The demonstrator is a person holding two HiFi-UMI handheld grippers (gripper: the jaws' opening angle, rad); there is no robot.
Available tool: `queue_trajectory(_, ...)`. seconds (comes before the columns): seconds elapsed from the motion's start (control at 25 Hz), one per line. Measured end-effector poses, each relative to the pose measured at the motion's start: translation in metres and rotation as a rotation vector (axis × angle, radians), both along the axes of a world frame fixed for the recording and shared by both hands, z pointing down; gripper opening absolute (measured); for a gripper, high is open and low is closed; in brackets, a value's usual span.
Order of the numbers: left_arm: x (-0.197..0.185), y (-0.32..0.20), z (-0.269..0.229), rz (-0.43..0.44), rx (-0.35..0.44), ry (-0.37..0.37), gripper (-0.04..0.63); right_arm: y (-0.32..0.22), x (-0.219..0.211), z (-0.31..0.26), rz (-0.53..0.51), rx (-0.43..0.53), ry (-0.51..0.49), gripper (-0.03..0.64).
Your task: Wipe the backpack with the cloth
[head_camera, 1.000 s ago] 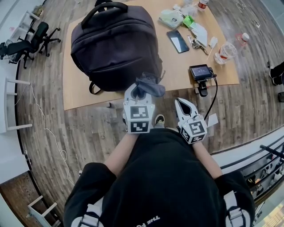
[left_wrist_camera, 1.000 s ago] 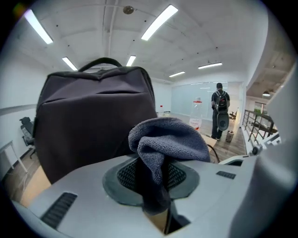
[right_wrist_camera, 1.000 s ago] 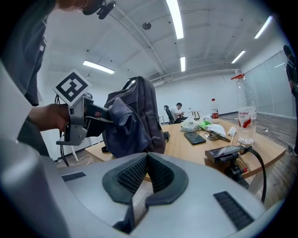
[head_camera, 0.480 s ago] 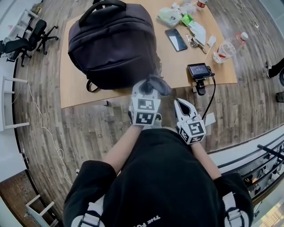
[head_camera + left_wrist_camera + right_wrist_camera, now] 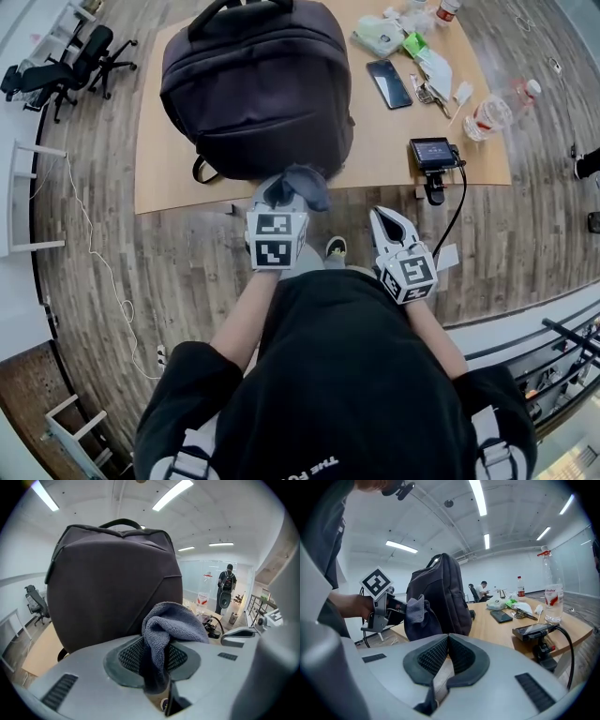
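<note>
Far left: office chairs (image 5: 66, 70) on the wood floor, well apart from the tabletop (image 5: 169, 187).

Backpack (image 5: 253, 89): dark, stands upright on the left part of the tabletop, handle on top.

Left gripper (image 5: 286, 195): jaws clamped on the grey cloth (image 5: 171, 623). The cloth bunches up above the pads and flops over to the right. It sits just in front of the backpack's near lower face; contact cannot be told.

Right gripper (image 5: 448, 644): jaws closed, pads together, nothing between them. It is held off the tabletop's near edge, beside the left gripper.

Right of the backpack, all on the tabletop: phone (image 5: 388, 82), small screen device (image 5: 431, 153) on a stand with a cable, and a plastic bottle (image 5: 497, 111).
</note>
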State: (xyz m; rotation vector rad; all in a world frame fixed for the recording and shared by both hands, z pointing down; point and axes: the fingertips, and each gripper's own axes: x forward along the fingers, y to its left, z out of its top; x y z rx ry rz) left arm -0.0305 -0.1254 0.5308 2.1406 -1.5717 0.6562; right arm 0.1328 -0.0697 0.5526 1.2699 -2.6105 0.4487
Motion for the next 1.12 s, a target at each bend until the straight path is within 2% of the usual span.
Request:
queue_trajectory(0.28,-0.063,0.013,-0.001,-0.133,-0.019,-0.003,0.095,-0.003,-0.012,0.002,-0.035,-0.003,-0.005,0.009)
queue_trajectory(0.4,-0.113,0.017,-0.005,-0.264,0.002,-0.044,0.095,-0.006,-0.018,0.003,-0.052,-0.006,-0.007,0.009)
queue_trajectory(0.52,-0.18,0.017,-0.026,-0.453,0.068,-0.042,0.095,-0.007,-0.025,0.005,-0.075,-0.01,-0.007,0.009)
queue_trajectory(0.64,-0.213,0.015,-0.066,-0.535,0.193,-0.047,0.095,-0.009,-0.033,0.004,-0.097,-0.01,-0.006,0.009)
queue_trajectory(0.76,-0.208,0.014,-0.117,-0.524,0.35,-0.041,0.095,-0.011,-0.039,0.003,-0.105,-0.01,-0.007,0.009)
queue_trajectory(0.92,-0.161,0.002,-0.192,-0.381,0.543,0.002,0.095,-0.012,-0.042,0.003,-0.109,-0.015,0.0,0.009)
queue_trajectory(1.12,-0.113,-0.019,-0.289,-0.228,0.758,0.189,0.095,-0.014,-0.05,-0.001,-0.111,-0.012,-0.003,0.009)
